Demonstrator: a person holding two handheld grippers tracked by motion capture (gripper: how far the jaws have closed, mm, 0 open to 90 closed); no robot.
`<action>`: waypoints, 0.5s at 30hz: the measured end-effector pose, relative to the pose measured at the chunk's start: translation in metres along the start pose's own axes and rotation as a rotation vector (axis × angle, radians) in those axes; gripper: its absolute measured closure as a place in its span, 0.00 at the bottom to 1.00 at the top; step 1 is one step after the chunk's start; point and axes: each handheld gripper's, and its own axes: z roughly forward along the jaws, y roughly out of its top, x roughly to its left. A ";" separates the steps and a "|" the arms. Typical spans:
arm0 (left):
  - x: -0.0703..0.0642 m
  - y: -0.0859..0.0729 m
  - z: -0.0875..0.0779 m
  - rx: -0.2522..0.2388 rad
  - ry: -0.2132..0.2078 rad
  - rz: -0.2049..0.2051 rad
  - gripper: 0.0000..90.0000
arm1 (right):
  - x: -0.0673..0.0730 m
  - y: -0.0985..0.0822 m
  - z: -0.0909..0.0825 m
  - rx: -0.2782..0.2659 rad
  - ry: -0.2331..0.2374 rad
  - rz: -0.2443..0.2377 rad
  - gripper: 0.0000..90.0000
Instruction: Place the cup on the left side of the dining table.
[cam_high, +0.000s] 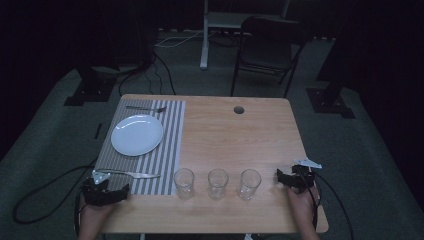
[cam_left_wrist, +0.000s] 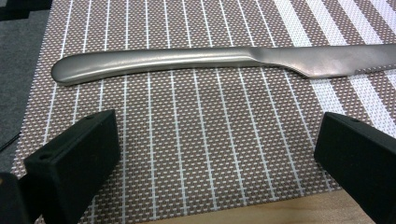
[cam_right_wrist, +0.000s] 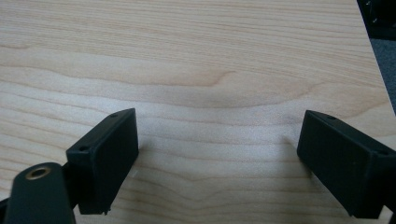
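Holding both grippers low at the near edge of the surface (cam_high: 235, 135), I am keeping each set of fingers spread with nothing between them.

Left gripper (cam_high: 107, 192): it is sitting at the near left corner, over the near edge of the striped mat (cam_high: 170, 150). In the left gripper view the two black fingers (cam_left_wrist: 74, 163) are standing wide apart over the mat's weave. The knife (cam_left_wrist: 224, 60) is lying flat on the mat just beyond the fingers, crosswise to them, rounded handle end toward the left of that view and blade running off to the right. I am not touching it. In the high view the knife (cam_high: 132, 174) is lying along the mat's near edge, just ahead of the gripper, handle toward the left.

Right gripper (cam_high: 287, 178): it is resting at the near right of the surface, pointing left toward the glasses. In the right gripper view its fingers (cam_right_wrist: 105, 158) are also spread, with bare wood between and ahead of them.

Other items: a white plate (cam_high: 137, 135) is sitting on the mat, beyond the knife. A fork (cam_high: 146, 108) is lying at the mat's far edge, beyond the plate. Three empty glasses (cam_high: 218, 183) are standing upright in a row on bare wood along the near side, between the two grippers; the rightmost one is near the right gripper, apart from it.
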 end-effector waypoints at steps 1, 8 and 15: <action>0.000 0.000 0.000 -0.001 0.001 -0.002 0.01 | 0.000 0.000 0.000 0.000 0.000 0.000 0.14; 0.001 0.000 0.000 0.004 -0.008 0.003 0.01 | 0.000 0.000 0.000 0.000 -0.001 0.001 0.14; 0.001 -0.001 -0.004 -0.018 -0.043 0.022 0.02 | 0.000 0.000 0.000 -0.001 -0.001 0.000 0.14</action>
